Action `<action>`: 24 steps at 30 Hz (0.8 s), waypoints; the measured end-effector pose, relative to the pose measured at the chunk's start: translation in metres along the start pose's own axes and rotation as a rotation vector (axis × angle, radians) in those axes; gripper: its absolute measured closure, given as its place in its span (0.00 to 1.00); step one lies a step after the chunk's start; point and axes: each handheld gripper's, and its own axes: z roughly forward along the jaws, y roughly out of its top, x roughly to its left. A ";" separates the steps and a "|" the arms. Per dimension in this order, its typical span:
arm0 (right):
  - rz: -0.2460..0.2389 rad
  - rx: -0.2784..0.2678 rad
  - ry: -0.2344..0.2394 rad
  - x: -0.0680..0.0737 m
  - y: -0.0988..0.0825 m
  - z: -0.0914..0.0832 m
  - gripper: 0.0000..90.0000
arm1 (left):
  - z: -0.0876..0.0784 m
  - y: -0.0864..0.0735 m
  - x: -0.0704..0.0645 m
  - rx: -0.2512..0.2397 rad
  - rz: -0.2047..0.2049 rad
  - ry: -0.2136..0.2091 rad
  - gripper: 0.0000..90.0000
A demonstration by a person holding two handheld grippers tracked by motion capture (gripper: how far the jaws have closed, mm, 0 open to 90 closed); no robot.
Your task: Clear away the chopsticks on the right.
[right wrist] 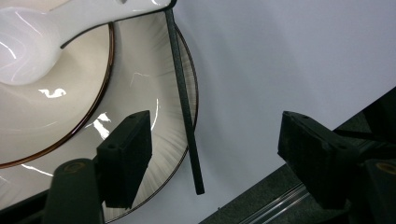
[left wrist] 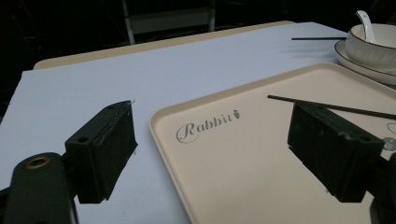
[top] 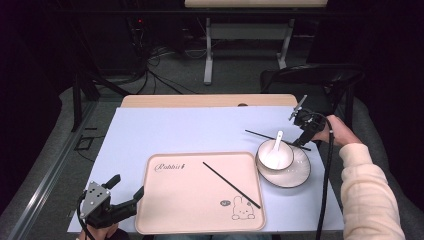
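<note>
A beige tray (top: pixel 190 200) printed "Rabbit" lies at the table's near edge, with one black chopstick (top: pixel 231 184) diagonally across it. At the right a white bowl (top: pixel 275 156) holding a white spoon (top: pixel 278 137) sits on a plate (top: pixel 296 175). A second chopstick (top: pixel 260 135) rests over the plate's far rim. My right gripper (top: pixel 301 141) is open around that chopstick's end (right wrist: pixel 187 121), above the plate's edge (right wrist: pixel 159 93); whether a jaw touches it I cannot tell. My left gripper (top: pixel 127 186) is open at the tray's near left corner (left wrist: pixel 196 140), holding nothing.
The light blue table top (top: pixel 175 130) has bare room behind and left of the tray. Its right edge (right wrist: pixel 261 196) runs close under my right gripper. A black chair (top: pixel 310 75) stands beyond the far right corner, and a white-legged table (top: pixel 207 55) stands farther back.
</note>
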 end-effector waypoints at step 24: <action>-0.086 0.070 0.014 0.013 0.005 0.044 0.83 | 0.000 0.000 0.000 0.000 0.001 0.000 0.17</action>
